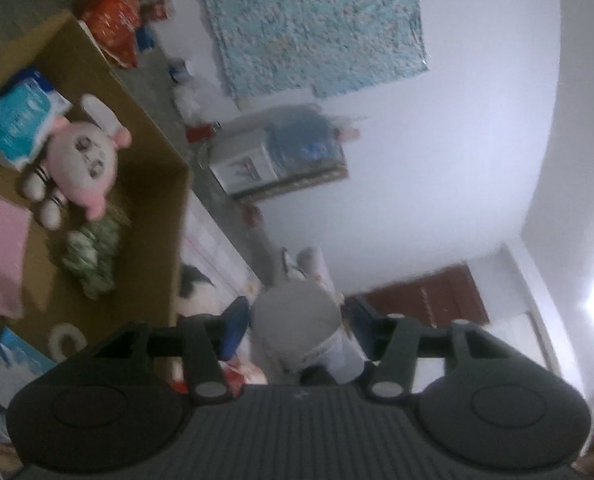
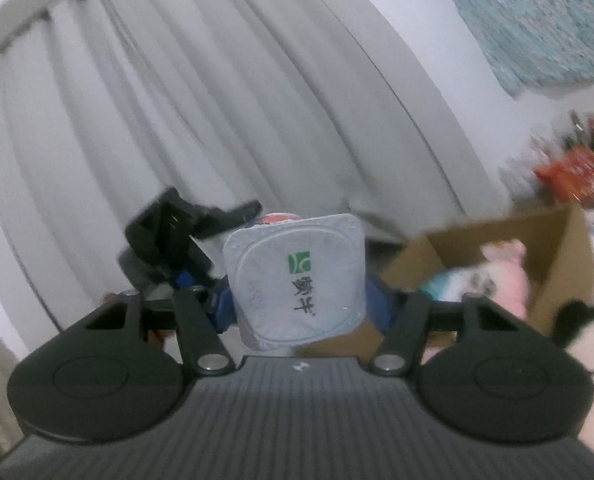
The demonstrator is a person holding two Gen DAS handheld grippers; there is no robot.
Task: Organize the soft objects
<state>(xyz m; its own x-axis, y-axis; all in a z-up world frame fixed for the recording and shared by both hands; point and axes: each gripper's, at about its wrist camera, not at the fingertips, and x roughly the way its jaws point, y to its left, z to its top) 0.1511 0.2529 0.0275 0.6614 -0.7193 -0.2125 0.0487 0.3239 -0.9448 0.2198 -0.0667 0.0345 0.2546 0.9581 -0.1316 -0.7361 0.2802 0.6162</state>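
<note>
White curtain (image 2: 177, 100) behind; both grippers' fingers clamp one yogurt cup (image 2: 297, 280)

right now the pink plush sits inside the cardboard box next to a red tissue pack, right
Not quite. The pink plush does sit inside the cardboard box, but the tissue pack beside it is blue and white, not red. The left wrist view shows it.
</note>
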